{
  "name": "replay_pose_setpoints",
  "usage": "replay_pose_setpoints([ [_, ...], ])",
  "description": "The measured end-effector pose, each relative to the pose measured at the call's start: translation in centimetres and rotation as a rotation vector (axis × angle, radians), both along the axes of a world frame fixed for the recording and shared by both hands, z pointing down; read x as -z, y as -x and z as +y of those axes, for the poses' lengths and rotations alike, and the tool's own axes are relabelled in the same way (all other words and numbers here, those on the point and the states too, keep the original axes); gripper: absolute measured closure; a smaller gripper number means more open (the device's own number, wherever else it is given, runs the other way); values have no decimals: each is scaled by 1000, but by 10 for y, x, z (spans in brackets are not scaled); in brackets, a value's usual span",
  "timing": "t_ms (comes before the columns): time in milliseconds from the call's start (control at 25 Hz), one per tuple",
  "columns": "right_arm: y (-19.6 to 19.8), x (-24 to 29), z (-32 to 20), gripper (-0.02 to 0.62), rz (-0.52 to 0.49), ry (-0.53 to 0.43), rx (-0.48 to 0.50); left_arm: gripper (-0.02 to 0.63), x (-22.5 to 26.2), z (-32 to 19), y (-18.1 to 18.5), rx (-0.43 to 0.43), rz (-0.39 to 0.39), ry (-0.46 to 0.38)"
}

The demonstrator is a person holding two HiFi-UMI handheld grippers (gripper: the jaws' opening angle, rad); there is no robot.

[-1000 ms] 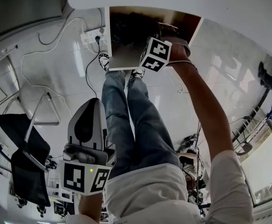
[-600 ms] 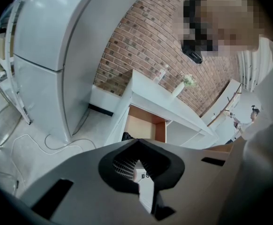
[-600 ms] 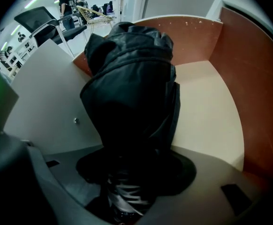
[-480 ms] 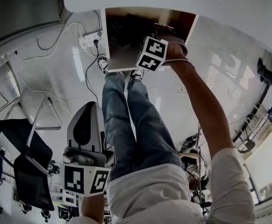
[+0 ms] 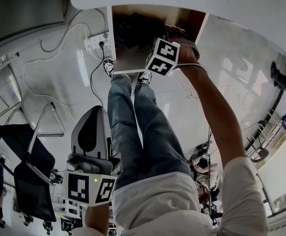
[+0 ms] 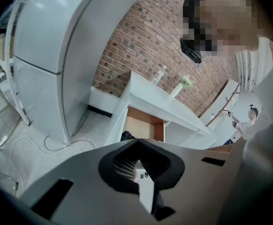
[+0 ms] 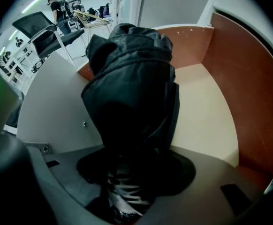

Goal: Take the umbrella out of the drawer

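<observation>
— Biggest first?
— Only in the left gripper view: white fridge [image 6: 56,55], brick wall [image 6: 146,41], and the white table [image 6: 164,106] from the side. From the head, merely that table's edge, plus glossy floor [image 5: 59,82] and jeans [image 5: 138,127].
— And the drawer [image 5: 114,43]?
— Pulled open under the table. Far off and small in the left gripper view. Close up in the right gripper view, with brown walls and a pale bottom.
— Umbrella [image 7: 132,78]?
— In the drawer, along its left side. A black folded bundle, plain only in the right gripper view. From the head, just a dark mass.
— Right gripper [image 7: 134,165]?
— Pointed down into the drawer. Just been closing, with the umbrella's near end between the jaws, now pinched there. From the head, mostly the marker cube.
— Left gripper [image 5: 98,111]?
— Low beside the thigh, well apart from the drawer. Pressed together on nothing, clear in both its own view and the head view.
</observation>
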State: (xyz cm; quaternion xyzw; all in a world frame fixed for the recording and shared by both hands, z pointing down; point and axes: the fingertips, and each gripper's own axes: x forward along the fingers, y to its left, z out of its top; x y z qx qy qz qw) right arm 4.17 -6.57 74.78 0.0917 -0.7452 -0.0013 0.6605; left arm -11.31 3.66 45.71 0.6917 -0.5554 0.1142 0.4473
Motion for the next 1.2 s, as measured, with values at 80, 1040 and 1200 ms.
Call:
replay_pose_setpoints([
  [80,1,3,0,345,-1,0,-5,589,1,1,1,0,-1,-5],
  [1040,0,32,2,345,-37,-27,-42,589,18,11,-4,-4,-13,-41],
  [1200,1,35,0,345,-39,-36,-45,589,19,10,-3,-2,-13,-45],
])
